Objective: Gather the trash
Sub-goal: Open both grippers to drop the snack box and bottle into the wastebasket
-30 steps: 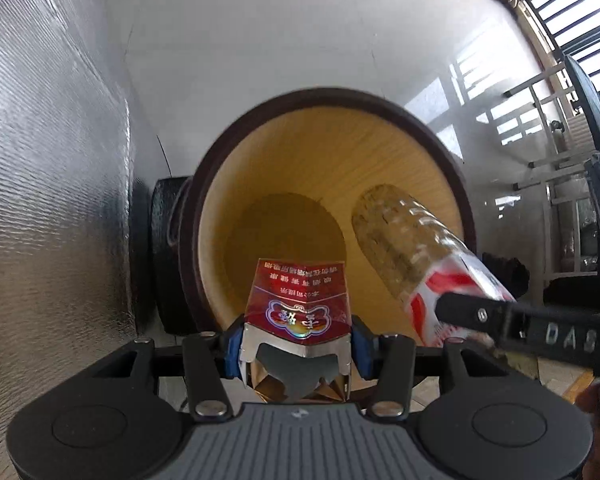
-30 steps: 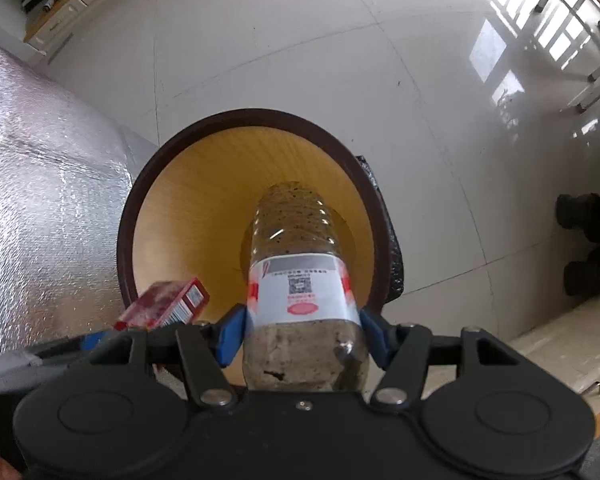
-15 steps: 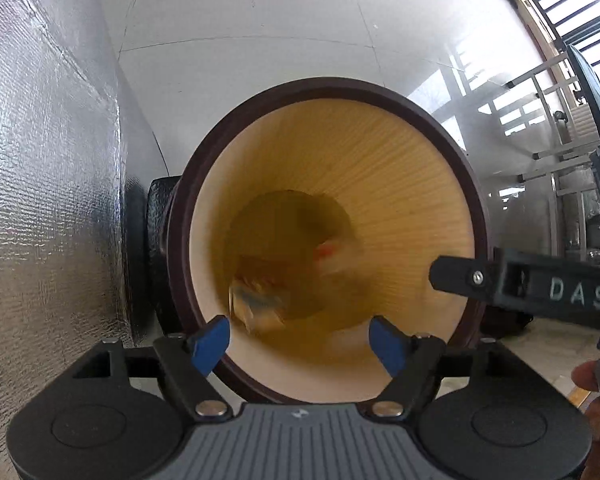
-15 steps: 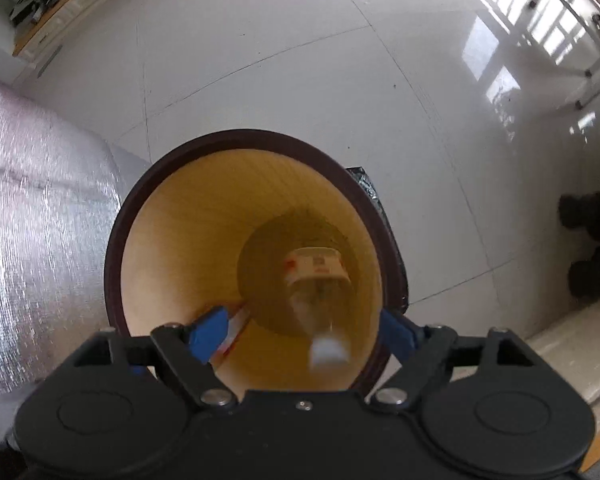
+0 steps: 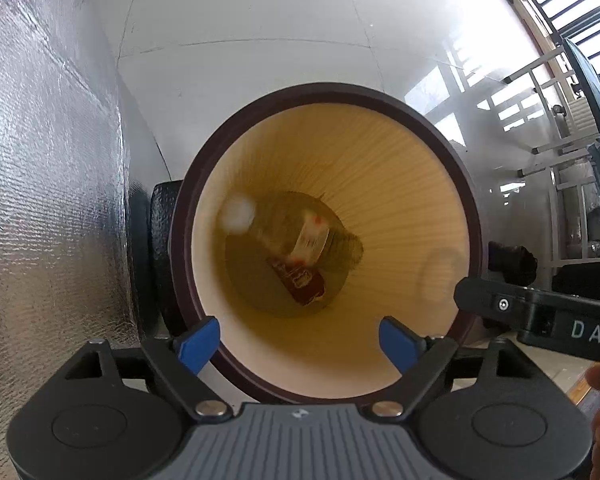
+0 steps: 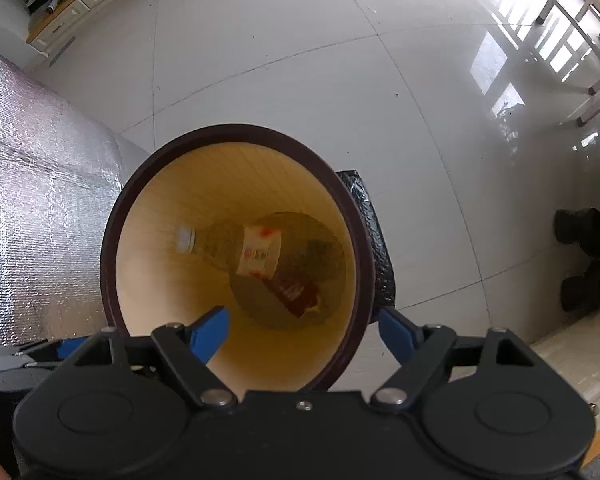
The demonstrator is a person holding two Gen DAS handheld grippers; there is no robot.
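Plastic bottle and red box lie at the bin's bottom, mid-frame, because both claws, left and right, have just been opening and hang wide, empty above it.

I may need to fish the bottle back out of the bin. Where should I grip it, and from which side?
Take the bottle just below its white cap, coming straight down through the bin mouth. It lies slanted, cap end propped against the inner wall and highest, base at the bottom beside the red box. Probably set the jaws across the neck, the narrowest part.
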